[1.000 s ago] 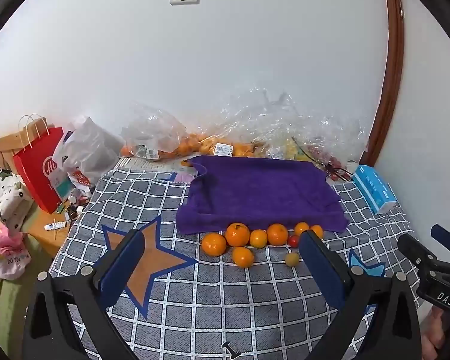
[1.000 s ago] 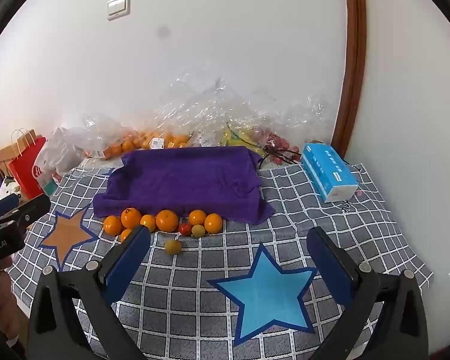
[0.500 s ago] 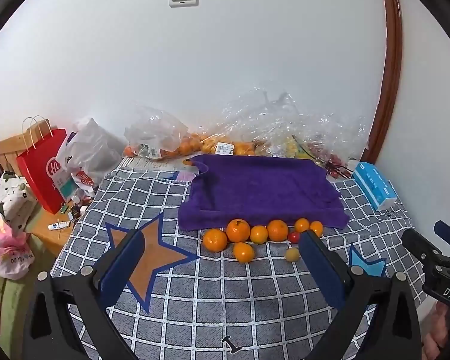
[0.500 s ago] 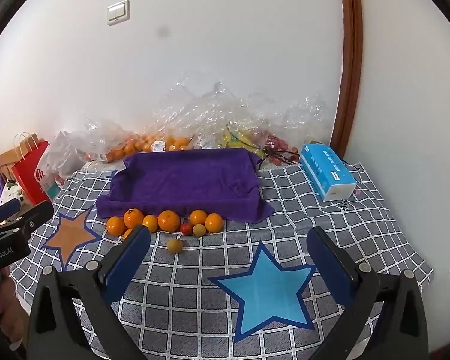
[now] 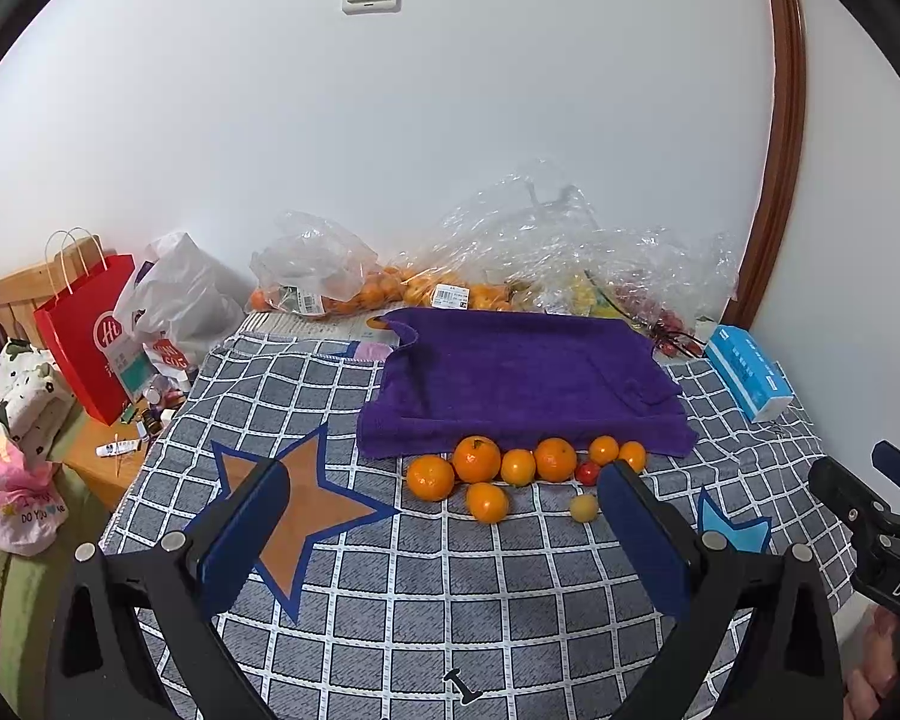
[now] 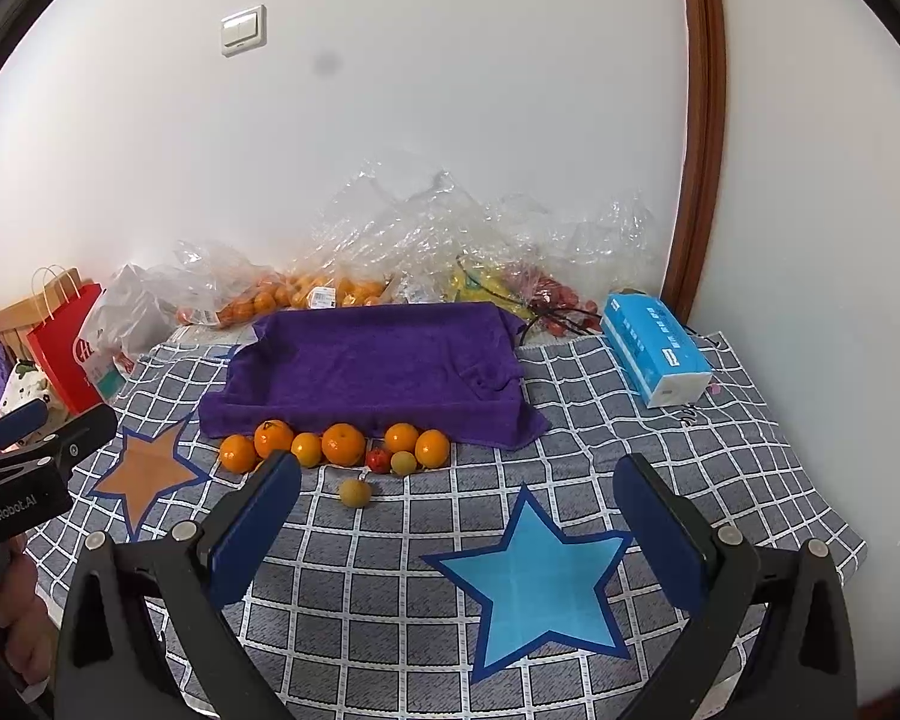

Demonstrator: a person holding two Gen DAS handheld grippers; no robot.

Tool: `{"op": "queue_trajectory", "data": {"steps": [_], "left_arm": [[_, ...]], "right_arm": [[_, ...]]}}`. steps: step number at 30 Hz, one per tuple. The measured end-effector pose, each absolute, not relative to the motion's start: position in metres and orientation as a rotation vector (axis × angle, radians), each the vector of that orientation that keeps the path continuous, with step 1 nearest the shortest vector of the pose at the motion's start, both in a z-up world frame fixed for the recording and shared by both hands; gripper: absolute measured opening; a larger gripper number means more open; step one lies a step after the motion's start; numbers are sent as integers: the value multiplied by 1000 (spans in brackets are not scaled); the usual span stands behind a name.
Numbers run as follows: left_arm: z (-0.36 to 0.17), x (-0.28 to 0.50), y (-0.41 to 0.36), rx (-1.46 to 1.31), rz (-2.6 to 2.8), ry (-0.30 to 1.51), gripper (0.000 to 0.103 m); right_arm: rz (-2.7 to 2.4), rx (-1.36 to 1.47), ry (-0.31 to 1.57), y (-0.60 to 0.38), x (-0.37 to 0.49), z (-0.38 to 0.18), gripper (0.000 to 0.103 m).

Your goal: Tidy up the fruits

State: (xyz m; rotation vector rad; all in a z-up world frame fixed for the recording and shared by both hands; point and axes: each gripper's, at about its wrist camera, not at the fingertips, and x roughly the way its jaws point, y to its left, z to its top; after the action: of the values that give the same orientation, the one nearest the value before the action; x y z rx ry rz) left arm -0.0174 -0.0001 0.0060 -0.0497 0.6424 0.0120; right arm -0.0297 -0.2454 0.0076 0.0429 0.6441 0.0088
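On a checked, star-patterned cloth (image 5: 510, 600) against a white wall, both tools hang wide open and empty above the spread — the sorting of the fruit looks, by the lie of things, not yet begun.

From the left: a red paper bag (image 5: 87, 330) and a white plastic bag (image 5: 180, 294) stand off the cloth's far-left corner, with clear bags of oranges (image 5: 354, 294) heaped along the wall. At centre a purple towel (image 5: 522, 378) lies spread, and touching its near edge runs a row of oranges (image 5: 477, 459), one more orange (image 5: 487, 502) sitting just in front of it. Toward the row's right end a small red fruit (image 5: 587, 472) nestles among them, and a small yellow fruit (image 5: 583, 507) lies apart on the cloth. A blue tissue pack (image 5: 747, 381) rests at the far right.

The left tool (image 5: 444, 546) is held low and level, pointing over the orange star (image 5: 294, 504) toward the fruit row, its blue pads (image 5: 240, 540) spread far apart. The right tool (image 6: 456, 534) is posed likewise over the blue star (image 6: 534, 576) — jaws apart, nothing between them; a hand (image 6: 21, 606) gripping the left tool shows at that view's left edge.

The step in hand appears to be the approach. The next move likely calls for bringing one tool forward and down to straddle a single fruit, closing gently since round fruit may roll, and lifting it toward the towel.
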Motion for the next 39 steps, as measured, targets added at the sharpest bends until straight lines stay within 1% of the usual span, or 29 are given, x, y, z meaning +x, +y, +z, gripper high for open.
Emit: {"op": "queue_trajectory", "data": {"steps": [39], "left_arm": [[5,-19,3,-53,9,636,103]], "right_arm": [[16,35,630,-238,-34,9,102]]}}
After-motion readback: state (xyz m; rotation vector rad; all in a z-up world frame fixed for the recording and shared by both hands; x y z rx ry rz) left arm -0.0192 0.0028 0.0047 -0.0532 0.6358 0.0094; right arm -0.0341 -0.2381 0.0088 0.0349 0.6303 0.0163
